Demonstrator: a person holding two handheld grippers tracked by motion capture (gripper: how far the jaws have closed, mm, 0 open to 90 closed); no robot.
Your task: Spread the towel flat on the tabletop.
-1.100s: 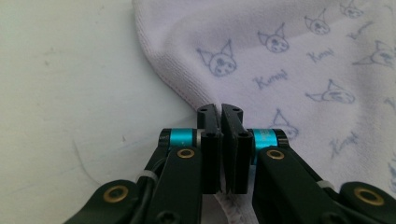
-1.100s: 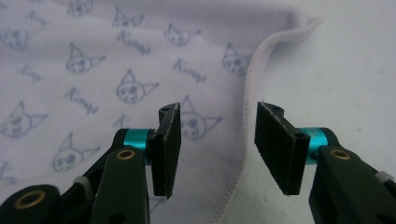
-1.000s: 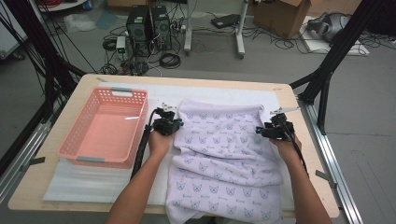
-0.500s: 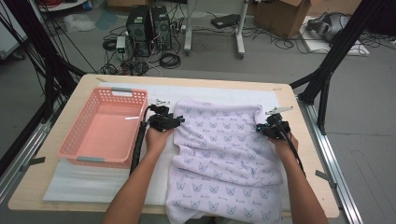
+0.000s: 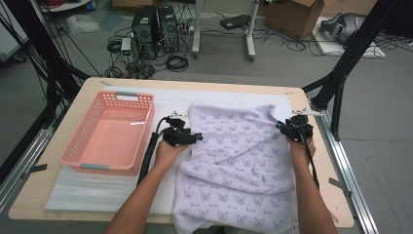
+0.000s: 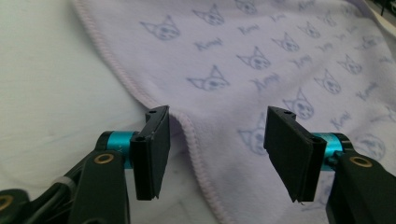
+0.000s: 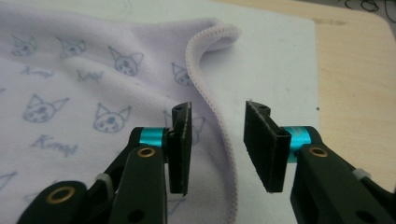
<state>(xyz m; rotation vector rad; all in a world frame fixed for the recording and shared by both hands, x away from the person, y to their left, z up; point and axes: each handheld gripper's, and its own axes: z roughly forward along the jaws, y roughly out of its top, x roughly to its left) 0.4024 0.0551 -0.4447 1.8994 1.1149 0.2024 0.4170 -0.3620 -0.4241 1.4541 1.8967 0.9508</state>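
Both hands have drifted outward and toward the desk's (image 5: 204, 84) far side since a second ago, likely lining up a grasp.

High view: lilac towel (image 5: 238, 161) beside the pink basket (image 5: 108, 134).

Left gripper view: left tool (image 6: 215, 140) released, straddling the hem.

Right gripper view: right tool (image 7: 217, 144) released astride the opposite hem.

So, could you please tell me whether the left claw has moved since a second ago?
Yes. In the high view the left claw has slid slightly toward the person, away from the table's far edge, still level with the pink basket.
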